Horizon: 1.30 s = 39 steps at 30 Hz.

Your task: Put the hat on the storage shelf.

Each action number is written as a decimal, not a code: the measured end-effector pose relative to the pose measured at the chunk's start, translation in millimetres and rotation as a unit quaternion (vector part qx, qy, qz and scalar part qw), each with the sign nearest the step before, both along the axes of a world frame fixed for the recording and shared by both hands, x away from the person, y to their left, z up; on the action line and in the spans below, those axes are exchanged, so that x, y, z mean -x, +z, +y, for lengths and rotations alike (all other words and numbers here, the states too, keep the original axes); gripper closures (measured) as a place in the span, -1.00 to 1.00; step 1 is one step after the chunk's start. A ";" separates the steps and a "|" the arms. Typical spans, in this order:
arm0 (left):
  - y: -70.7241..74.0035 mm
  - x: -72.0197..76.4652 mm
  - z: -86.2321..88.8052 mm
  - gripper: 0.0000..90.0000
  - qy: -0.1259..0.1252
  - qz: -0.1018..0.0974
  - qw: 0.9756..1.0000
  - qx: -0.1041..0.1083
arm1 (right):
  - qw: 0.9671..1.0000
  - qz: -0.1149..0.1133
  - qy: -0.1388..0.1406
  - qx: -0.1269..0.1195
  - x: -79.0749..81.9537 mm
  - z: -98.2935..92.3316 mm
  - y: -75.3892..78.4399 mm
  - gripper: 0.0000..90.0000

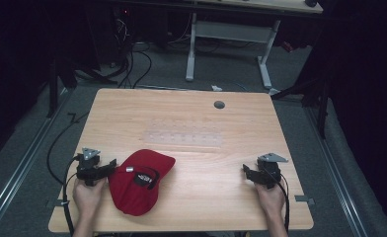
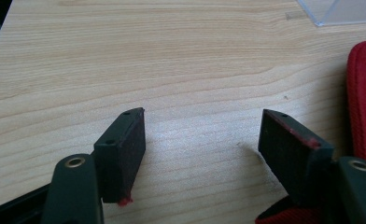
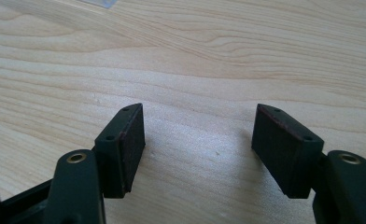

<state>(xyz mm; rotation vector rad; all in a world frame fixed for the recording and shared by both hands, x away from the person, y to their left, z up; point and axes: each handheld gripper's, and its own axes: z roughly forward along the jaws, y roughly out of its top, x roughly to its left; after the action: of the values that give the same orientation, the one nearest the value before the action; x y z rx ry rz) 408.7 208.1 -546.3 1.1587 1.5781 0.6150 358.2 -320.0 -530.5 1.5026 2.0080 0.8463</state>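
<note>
A red cap (image 1: 138,181) lies on the wooden table (image 1: 191,123) near its front left, with a black strap and a small metal buckle on top. My left gripper (image 1: 113,164) rests just left of the cap, jaws open over bare wood (image 2: 202,135); the cap's red edge (image 2: 365,98) lies right of its right jaw. My right gripper (image 1: 246,170) sits near the front right of the table, open, with bare wood between its jaws (image 3: 200,130).
A clear plastic tray (image 1: 184,134) lies flat in the middle of the table, its corner (image 2: 340,11) seen in the left gripper view. A round cable hole (image 1: 219,104) sits near the far edge. Beyond the table stand a white desk frame (image 1: 228,44) and loose cables on the floor.
</note>
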 end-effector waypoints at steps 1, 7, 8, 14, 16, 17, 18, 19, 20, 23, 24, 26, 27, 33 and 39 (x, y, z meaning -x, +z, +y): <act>-0.1 0.1 0.1 -0.28 -0.001 0.000 1.000 -0.002 | 1.000 0.000 0.000 0.000 0.0 0.0 0.0 -0.23; 0.0 0.1 0.1 -0.28 -0.001 0.001 1.000 -0.002 | 1.000 0.000 0.000 0.000 0.0 0.0 0.0 -0.23; -0.1 0.1 0.0 -0.28 -0.001 0.001 1.000 -0.003 | 1.000 0.000 0.000 0.000 0.0 0.1 0.0 -0.23; -0.5 -0.1 -1.0 -0.27 -0.001 0.000 1.000 -0.008 | 1.000 0.000 0.002 0.000 0.0 0.2 0.0 -0.24; -0.9 -0.2 -2.2 -0.27 0.000 0.000 1.000 -0.012 | 1.000 0.000 0.002 0.000 -0.1 0.1 0.0 -0.24; -1.2 -0.1 -2.1 -0.27 -0.001 0.000 1.000 -0.016 | 1.000 0.000 0.003 0.000 0.0 0.2 0.0 -0.24; -1.1 -0.1 -2.1 -0.28 -0.001 0.000 1.000 -0.015 | 1.000 0.000 0.003 0.000 -0.1 0.2 0.0 -0.24; -1.1 -0.2 -2.1 -0.28 -0.001 0.000 1.000 -0.014 | 1.000 0.000 0.003 0.000 -0.1 0.1 0.0 -0.24; -0.8 -0.1 -1.6 -0.28 -0.002 0.000 1.000 -0.011 | 1.000 0.000 0.003 0.000 -0.1 0.2 0.0 -0.24; -0.6 1.2 -0.1 -0.20 -0.002 -0.001 1.000 -0.014 | 1.000 0.000 0.003 0.000 -0.1 0.2 0.0 -0.24; -0.5 1.3 0.1 -0.17 -0.003 -0.001 1.000 -0.014 | 1.000 0.000 0.003 0.000 -0.1 0.2 0.0 -0.24; 0.0 1.9 0.8 -0.15 -0.006 -0.001 1.000 -0.011 | 1.000 0.000 0.003 0.000 -0.1 0.3 0.0 -0.24; 0.4 2.3 1.2 -0.15 -0.008 0.000 1.000 -0.007 | 1.000 0.000 0.003 0.000 0.0 0.3 0.0 -0.24; 5.0 4.7 6.2 -0.16 -0.011 -0.003 1.000 0.022 | 1.000 0.001 0.003 0.000 0.0 0.3 0.0 -0.24; 19.3 14.9 13.0 -0.25 -0.022 -0.018 0.997 0.077 | 1.000 0.001 0.004 0.000 0.0 0.3 0.0 -0.25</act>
<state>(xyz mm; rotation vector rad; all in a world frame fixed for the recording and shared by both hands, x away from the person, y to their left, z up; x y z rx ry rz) 393.8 221.1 -527.0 1.0589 1.5375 0.4726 358.2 -319.7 -530.5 1.4957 2.0168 0.8477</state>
